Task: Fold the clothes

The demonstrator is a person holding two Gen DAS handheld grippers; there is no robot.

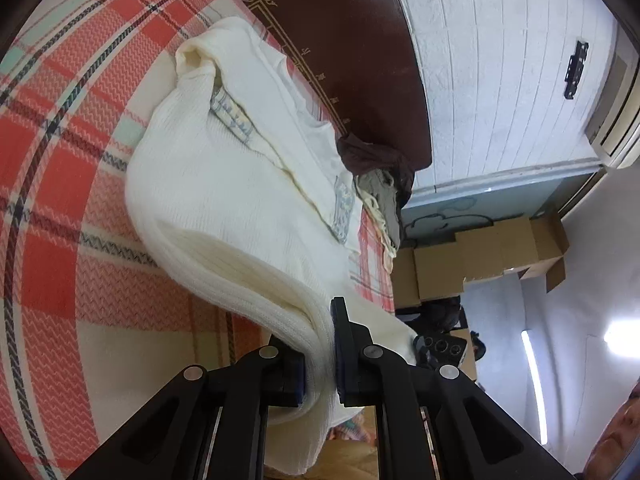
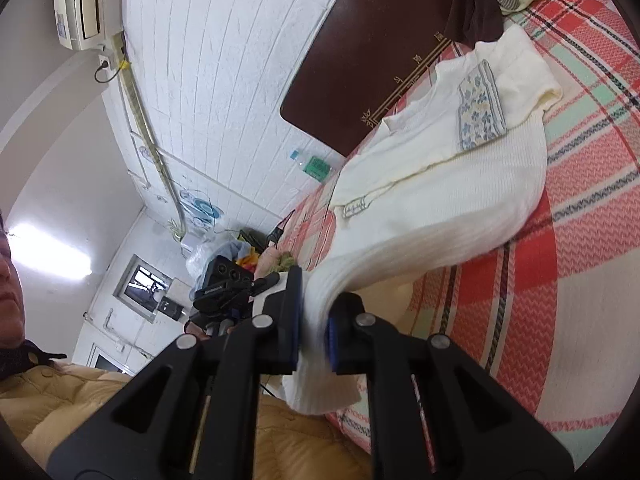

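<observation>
Ribbed cream hem bunched between both sets of fingers, close to the lens in each wrist view. Left gripper (image 1: 320, 360) clamped on the sweater (image 1: 224, 184) at its ribbed bottom edge; several layers of knit pinched between the pads. Right gripper (image 2: 314, 320) likewise closed on the same hem at the other corner, fabric spilling below the fingers.

Ahead of both claws the sweater's body lies on the plaid bedspread (image 1: 60, 200), stretching toward the dark headboard (image 1: 352, 40). Sleeves look already turned in; blue-patterned cuff trim (image 2: 480, 108) faces up. Hem end is lifted off the bed, collar end lying flat. Beyond the sweater, near the headboard, a pile of other clothes (image 1: 380, 184).

Judged step: carrying the hem forward over the body for the cross fold.

To do it well:
- keep both claws level and equally far apart, so the hem stays taut and straight
- move forward together, low over the cloth, to avoid dragging the lower layer
- lay the hem square to the shoulders before letting go
- watch that the tucked sleeves don't slide out

Thick knit; likely slips little, but bulges at the fold.
</observation>
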